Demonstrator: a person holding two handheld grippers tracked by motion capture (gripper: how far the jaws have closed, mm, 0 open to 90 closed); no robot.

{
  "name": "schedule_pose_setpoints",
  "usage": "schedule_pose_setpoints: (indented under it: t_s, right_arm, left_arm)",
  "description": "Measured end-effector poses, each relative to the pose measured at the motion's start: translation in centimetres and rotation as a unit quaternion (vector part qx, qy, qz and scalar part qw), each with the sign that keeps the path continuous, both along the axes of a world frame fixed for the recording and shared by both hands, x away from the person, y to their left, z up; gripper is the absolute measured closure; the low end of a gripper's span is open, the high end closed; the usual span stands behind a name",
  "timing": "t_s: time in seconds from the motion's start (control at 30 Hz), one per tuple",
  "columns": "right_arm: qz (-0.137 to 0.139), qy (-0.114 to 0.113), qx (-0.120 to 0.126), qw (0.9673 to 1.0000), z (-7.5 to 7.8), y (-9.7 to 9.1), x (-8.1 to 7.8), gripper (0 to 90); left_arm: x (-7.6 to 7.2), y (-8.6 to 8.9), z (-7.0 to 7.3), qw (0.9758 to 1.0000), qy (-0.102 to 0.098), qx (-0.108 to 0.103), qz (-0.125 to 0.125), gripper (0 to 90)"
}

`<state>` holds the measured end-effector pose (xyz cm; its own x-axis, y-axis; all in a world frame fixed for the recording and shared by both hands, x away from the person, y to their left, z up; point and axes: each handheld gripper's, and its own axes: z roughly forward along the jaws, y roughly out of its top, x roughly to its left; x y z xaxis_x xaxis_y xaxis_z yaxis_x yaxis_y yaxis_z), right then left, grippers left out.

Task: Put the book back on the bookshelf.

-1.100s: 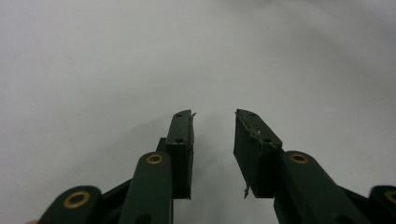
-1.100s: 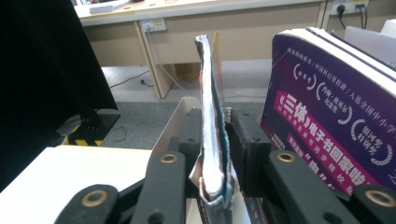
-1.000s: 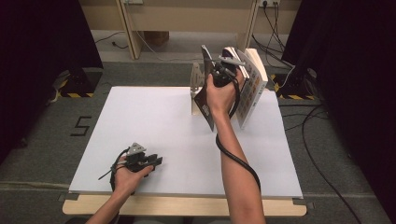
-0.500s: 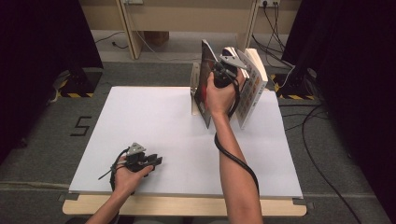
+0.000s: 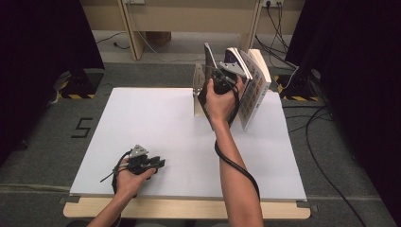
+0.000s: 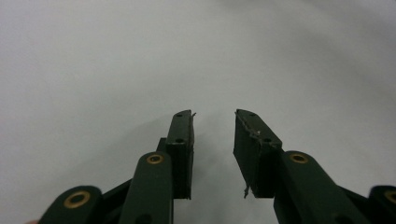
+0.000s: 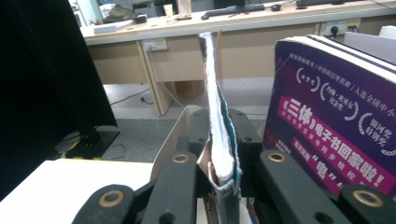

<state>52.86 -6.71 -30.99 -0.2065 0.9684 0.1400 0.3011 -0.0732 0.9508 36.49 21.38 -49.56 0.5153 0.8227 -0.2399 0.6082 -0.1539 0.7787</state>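
Note:
My right gripper (image 5: 211,78) is at the far side of the white table (image 5: 156,118), held upright by a hand. Its jaws sit on both sides of a thin book (image 5: 207,54) that stands on edge; in the right gripper view (image 7: 220,122) the pads touch the thin book (image 7: 212,70). These jaws have just been opening a little, with the book still between them. A purple book (image 7: 327,116) leans just to the right. My left gripper (image 5: 158,164) rests low near the front left, open; in its own view (image 6: 214,135) nothing lies between the jaws.
A beige bookend (image 5: 197,90) stands just left of the thin book. Several books (image 5: 253,90) lean to its right, near the table's far right edge. Cables (image 5: 326,142) run over the floor on the right. A desk (image 7: 280,18) stands beyond the table.
The thin book in the right gripper has risen slightly and stands a bit straighter. The left hand and its gripper have not moved.

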Motion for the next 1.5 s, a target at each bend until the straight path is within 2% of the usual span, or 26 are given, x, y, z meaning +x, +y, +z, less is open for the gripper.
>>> schedule_pose_setpoints:
  t_s: [0.17,0.37,0.93,1.5]
  right_arm:
    - [0.008,0.007,0.001,0.9999,0.2,0.1,-0.3,73.6]
    - [0.01,0.006,-0.002,0.9999,0.3,0.0,-0.7,65.1]
    - [0.011,0.009,-0.016,0.9998,0.1,-1.1,-2.0,59.3]
    - [0.012,0.017,-0.018,0.9996,-0.3,-2.2,-3.1,56.6]
  left_arm:
    - [0.0,0.0,0.0,1.0,0.0,0.0,0.0,66.6]
    - [0.0,0.0,0.0,1.0,0.0,0.0,0.001,66.4]
    - [0.0,-0.1,0.0,1.0,0.0,0.0,0.0,65.8]
    - [-0.1,-0.1,0.1,1.0,-0.003,0.0,0.004,65.1]
